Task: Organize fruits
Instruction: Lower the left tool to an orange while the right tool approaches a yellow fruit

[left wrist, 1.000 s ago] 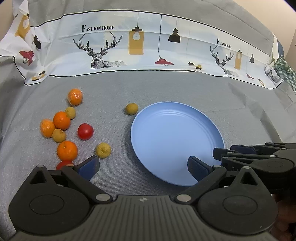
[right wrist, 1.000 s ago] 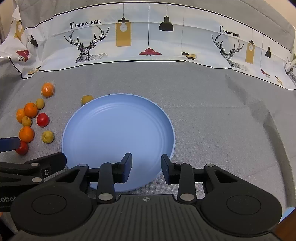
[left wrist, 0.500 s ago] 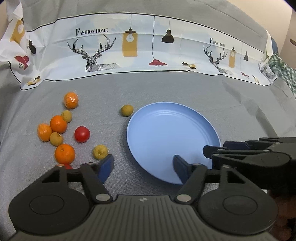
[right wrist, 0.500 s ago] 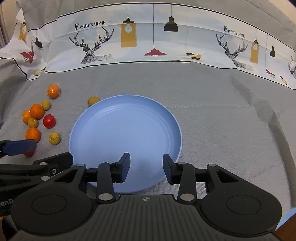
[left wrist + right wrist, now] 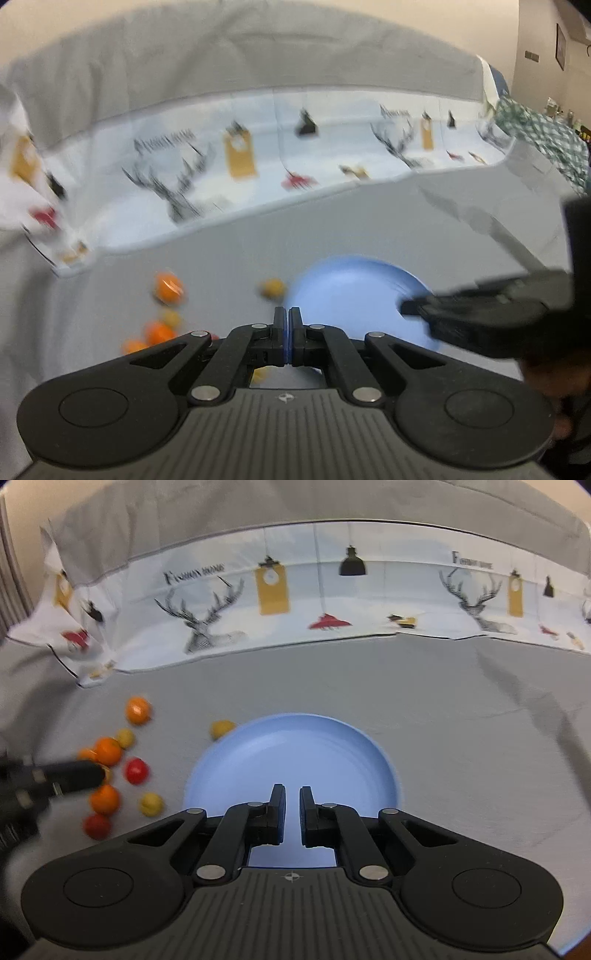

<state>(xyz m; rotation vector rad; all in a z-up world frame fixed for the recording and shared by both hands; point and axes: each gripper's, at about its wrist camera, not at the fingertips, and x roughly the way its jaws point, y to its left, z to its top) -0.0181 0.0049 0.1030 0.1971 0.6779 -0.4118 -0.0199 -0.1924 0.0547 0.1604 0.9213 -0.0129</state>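
Fruits [image 5: 110, 751], oranges, tomatoes and small yellow ones, lie scattered on the grey cloth [image 5: 461, 720] left of the empty blue plate [image 5: 295, 753]. Left gripper [image 5: 287, 325] is pressed together, empty; right gripper [image 5: 291, 805] nearly closed, empty, over the plate.

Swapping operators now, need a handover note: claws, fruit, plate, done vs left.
Left claw: shut, nothing between its jaws, over the grey cloth beside the plate's left edge.
Right claw: shut with a slim gap, empty, over the near part of the round blue plate.
Fruit: all on the grey cloth left of the plate. Orange mandarins, red tomatoes and small yellow fruits sit clustered; one yellow fruit lies at the plate's far-left rim.
Done: nothing, the plate holds no fruit.
Left: every fruit is yet to be moved.
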